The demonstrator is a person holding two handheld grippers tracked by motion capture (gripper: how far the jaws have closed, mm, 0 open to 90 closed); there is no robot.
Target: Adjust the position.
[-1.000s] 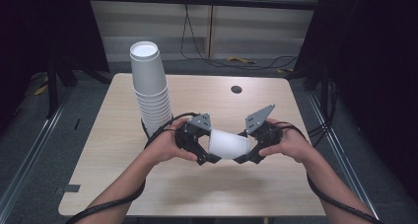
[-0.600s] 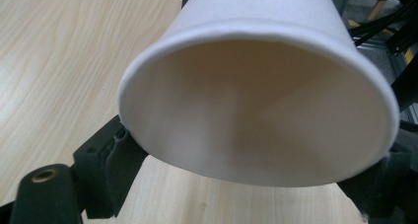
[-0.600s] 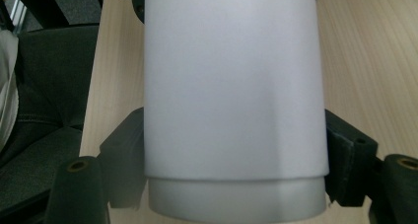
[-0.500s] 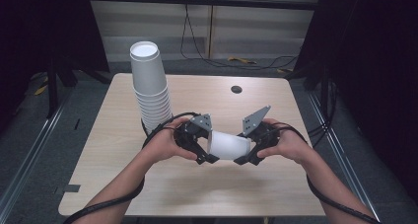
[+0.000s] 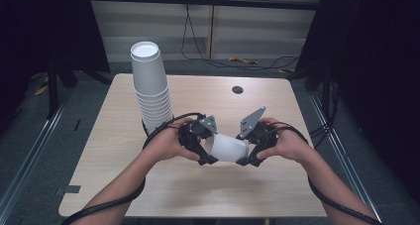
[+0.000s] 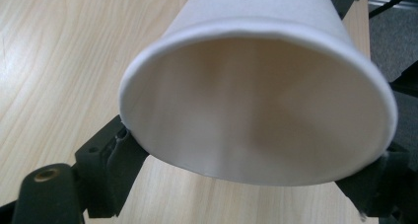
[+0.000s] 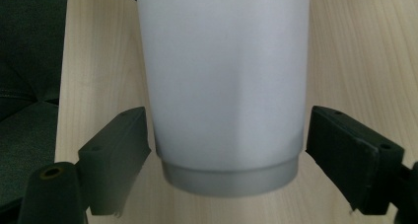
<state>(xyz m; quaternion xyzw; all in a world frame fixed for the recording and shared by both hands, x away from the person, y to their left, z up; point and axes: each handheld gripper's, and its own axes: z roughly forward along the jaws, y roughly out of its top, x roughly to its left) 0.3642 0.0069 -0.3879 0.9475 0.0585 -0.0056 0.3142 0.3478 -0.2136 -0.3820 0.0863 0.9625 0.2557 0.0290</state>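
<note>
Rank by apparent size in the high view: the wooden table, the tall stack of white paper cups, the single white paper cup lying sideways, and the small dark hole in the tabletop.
1. Wooden table
2. Tall stack of white paper cups
3. Single white paper cup
4. Small dark hole

Light wood table (image 5: 124, 150), grey floor (image 5: 29, 136), dark curtains (image 5: 44, 27)

High overview, two close views sharing cup (image 5: 227, 147)
</note>
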